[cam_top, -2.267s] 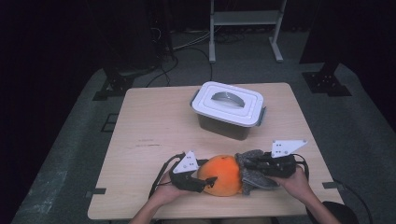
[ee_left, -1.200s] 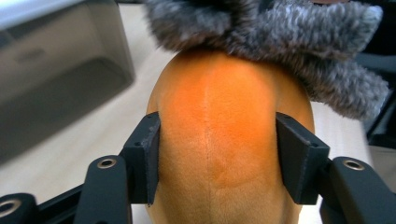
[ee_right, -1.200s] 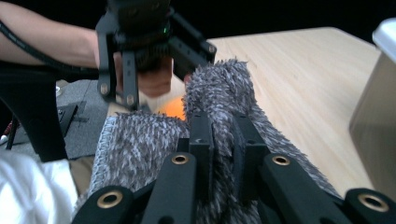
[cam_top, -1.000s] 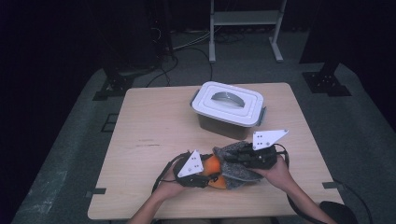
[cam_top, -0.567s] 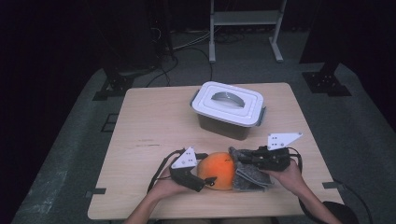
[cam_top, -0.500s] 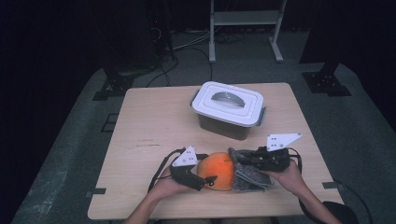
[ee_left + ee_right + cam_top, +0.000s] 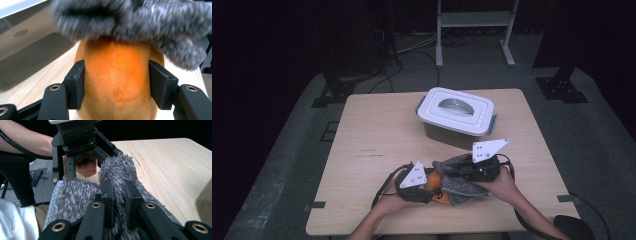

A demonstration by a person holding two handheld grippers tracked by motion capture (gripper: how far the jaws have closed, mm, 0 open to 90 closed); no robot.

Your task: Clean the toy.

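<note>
Near the table's front edge, left fingers (image 7: 113, 82) have just closed on the orange plush (image 7: 116, 75), right fingers (image 7: 119, 202) stay clamped on grey fur (image 7: 117, 167).

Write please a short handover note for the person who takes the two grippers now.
Left gripper: jaws have just been closing, now pressed on the orange plush.
Right gripper: shut on a fold of the grey fabric.
Both lie at the table's near edge; the fabric drapes over the plush.
The box behind has its lid on.
Done: both things gripped.
Left: probably separate them and put them away.
</note>
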